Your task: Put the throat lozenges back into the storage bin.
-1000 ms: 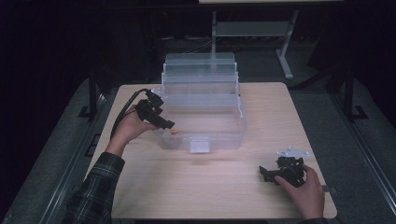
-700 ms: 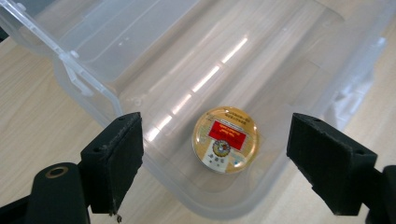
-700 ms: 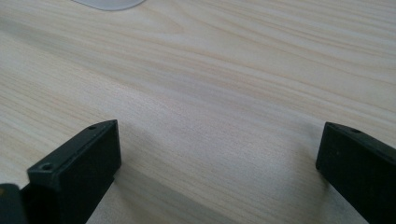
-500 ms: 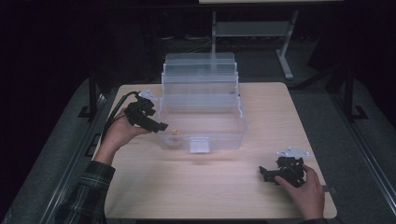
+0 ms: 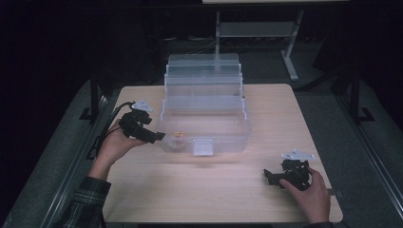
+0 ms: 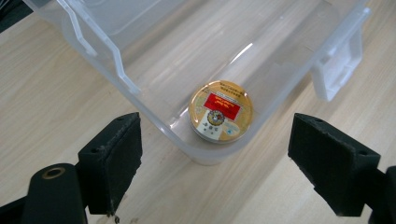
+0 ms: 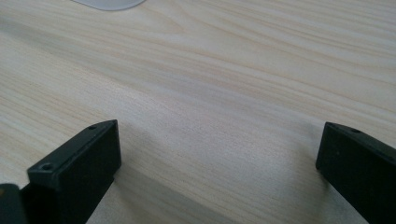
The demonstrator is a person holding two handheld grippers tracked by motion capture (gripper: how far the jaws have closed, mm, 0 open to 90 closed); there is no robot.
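A: What's the setting?

B: A pale wooden table with a fine straight grain, lit from above. Everything round it is dark; behind the far edge stands a white metal frame, and grey floor runs along both sides.

A: And on the table?

B: A clear plastic tiered storage box, opened out, with its trays stepped back and a white latch on the near wall.

A: What's in it?

B: A small round tin with a gold lid, a red label and a white label under that. It lies flat in the box's bottom corner, just ahead of the left gripper and between its two pads, behind the clear wall.

A: Are those tongs closed on it?

B: No, they're spread wide and hold nothing; the box corner sits between them, untouched.

A: The other one?

B: The right gripper is low over bare wood, well apart from the box, its pads wide apart too. The person's right hand holds it near the table's near right corner.
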